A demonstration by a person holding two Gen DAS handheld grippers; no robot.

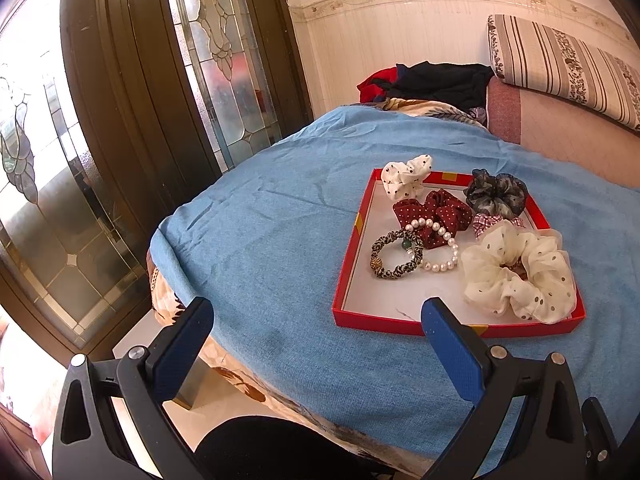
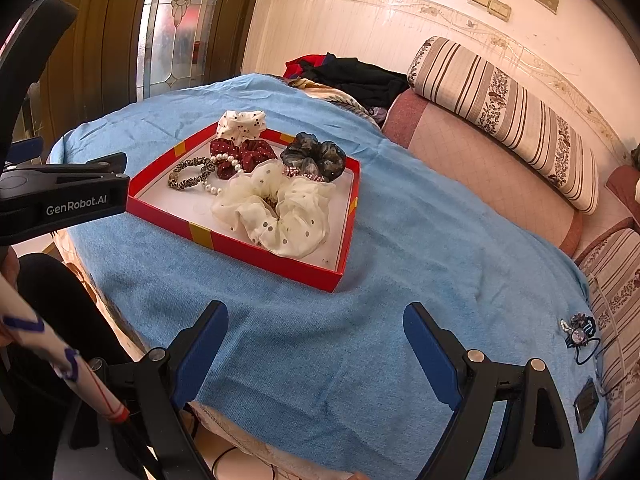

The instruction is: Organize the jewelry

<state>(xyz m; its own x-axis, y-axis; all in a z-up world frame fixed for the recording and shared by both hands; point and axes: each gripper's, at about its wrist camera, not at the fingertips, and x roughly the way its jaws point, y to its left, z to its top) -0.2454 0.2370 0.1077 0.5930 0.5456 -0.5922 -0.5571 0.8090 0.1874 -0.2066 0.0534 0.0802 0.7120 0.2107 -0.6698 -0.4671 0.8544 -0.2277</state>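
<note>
From the left wrist, the left gripper [image 1: 316,316] hangs with its blue pads spread wide and nothing between them, its right fingertip overlapping the near rim of the red tray [image 1: 344,276], which sits toward two o'clock on the blue cloth [image 1: 260,220]. The tray gathers the pieces in one place: a cream dotted scrunchie [image 1: 520,276] at its near right corner, a pearl bracelet [image 1: 438,246] and a leopard hair tie [image 1: 396,256] touching at the middle, a maroon scrunchie [image 1: 434,210] behind them, a dark gauzy scrunchie [image 1: 496,192] at the far right, and a white dotted scrunchie [image 1: 406,176] draped over the far rim. From the right wrist, the right gripper [image 2: 316,334] is likewise spread and empty, hovering over bare cloth with the tray [image 2: 256,250] toward eleven o'clock. One beaded hair tie [image 2: 580,334] lies well apart at three o'clock near the cloth's edge, probably the last piece to collect, which would explain the ready, parted fingers.
</note>
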